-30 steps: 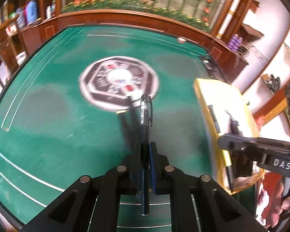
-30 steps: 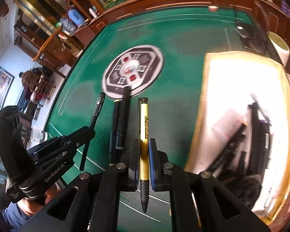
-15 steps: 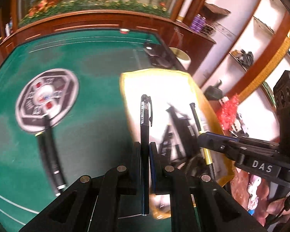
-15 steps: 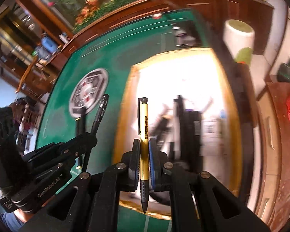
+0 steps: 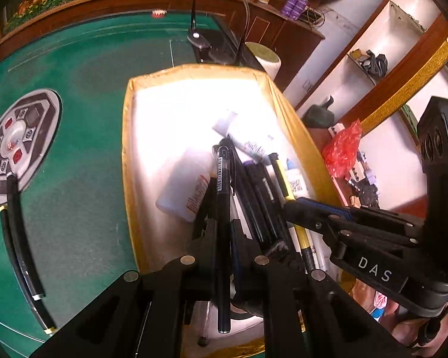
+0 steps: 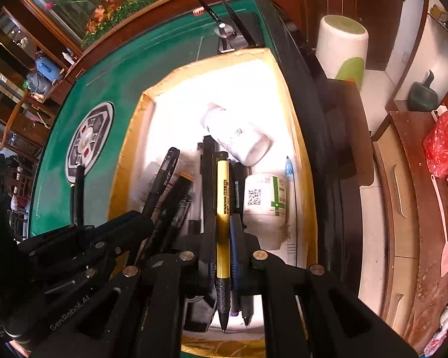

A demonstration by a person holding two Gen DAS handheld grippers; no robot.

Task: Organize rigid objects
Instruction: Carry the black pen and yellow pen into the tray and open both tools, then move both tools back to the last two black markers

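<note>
Three white bottles (image 6: 239, 143), one gold-rimmed tray (image 6: 306, 179), two hand-held grippers (image 6: 222, 226)

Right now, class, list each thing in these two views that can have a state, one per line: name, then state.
left gripper: shut on the black pen, over the box
black pen: held, capped
right gripper: shut on the yellow pen, over the box
yellow pen: held
gold-edged box: open, holding pens and bottles
white bottle: lying on its side in the box
black pens on the green table: lying loose, outside the box
</note>
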